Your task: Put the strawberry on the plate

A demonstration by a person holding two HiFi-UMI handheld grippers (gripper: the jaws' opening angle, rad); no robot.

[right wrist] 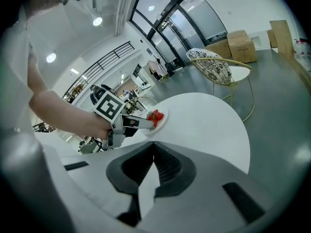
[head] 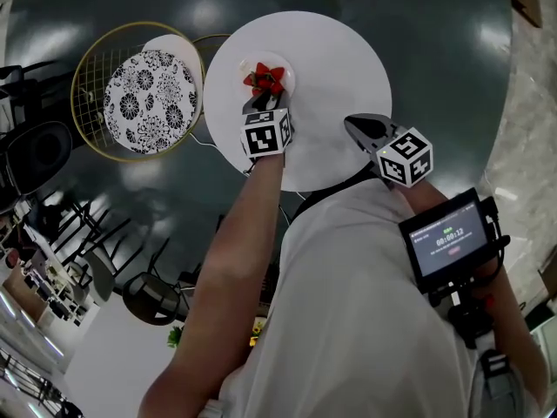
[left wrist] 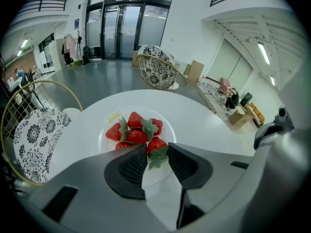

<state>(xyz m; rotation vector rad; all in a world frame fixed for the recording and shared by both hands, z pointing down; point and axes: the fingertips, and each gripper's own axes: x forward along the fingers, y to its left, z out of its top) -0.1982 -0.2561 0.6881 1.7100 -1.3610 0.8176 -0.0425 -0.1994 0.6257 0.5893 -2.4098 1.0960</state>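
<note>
Left gripper view: left gripper (left wrist: 157, 154) pinches the strawberry (left wrist: 156, 145) at its leafy end, low over the plate's (left wrist: 103, 140) near side; right gripper (right wrist: 151, 161) is closed, empty. Part the jaws slowly, so it settles against the other strawberries (left wrist: 136, 130) beyond.

On the small screen (head: 448, 240), lower right of the head view, a row of digits glows, too tiny to read. Pale tag (left wrist: 113, 116) on the plate (left wrist: 167, 125): print unreadable.
</note>
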